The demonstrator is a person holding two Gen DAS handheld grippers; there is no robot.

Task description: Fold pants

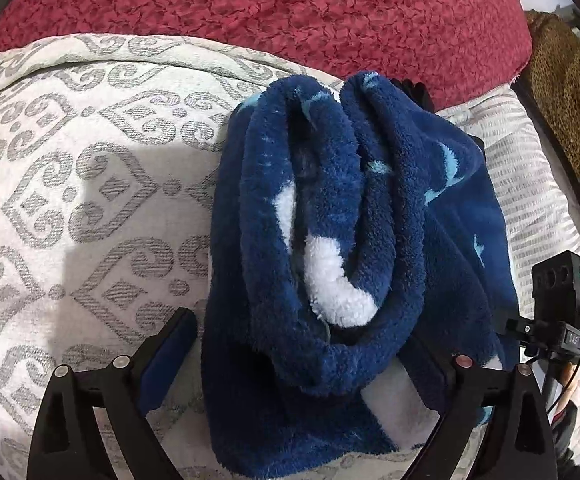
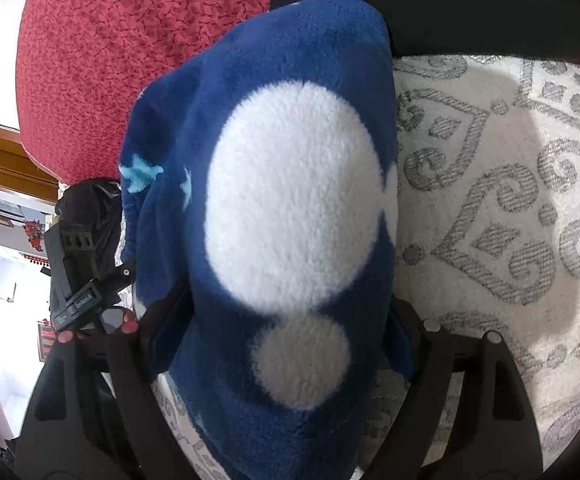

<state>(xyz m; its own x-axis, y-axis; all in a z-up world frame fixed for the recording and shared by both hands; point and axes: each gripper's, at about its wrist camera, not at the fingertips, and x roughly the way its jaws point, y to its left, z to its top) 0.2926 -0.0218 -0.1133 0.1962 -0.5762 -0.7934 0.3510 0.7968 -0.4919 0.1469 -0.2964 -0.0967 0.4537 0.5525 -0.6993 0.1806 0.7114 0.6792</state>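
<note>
Both grippers are spread wide with the bundle sitting loose between the jaws, nothing pinched. The left gripper (image 1: 310, 344) has its left pad clearly off the fabric, out over the bedspread; the right one is half buried behind fleece, so contact there is hard to call. The right gripper (image 2: 290, 320) straddles the other end, fingers open on either side. My guess is that's so the stack can settle without dragging a layer back off. The navy fleece pajama pants (image 1: 330, 240), with white dots and pale blue stars, lie folded into a thick bundle on the white-and-grey patterned bedspread (image 1: 70, 200), near the red blanket (image 1: 290, 12). Looks basically done.
</note>
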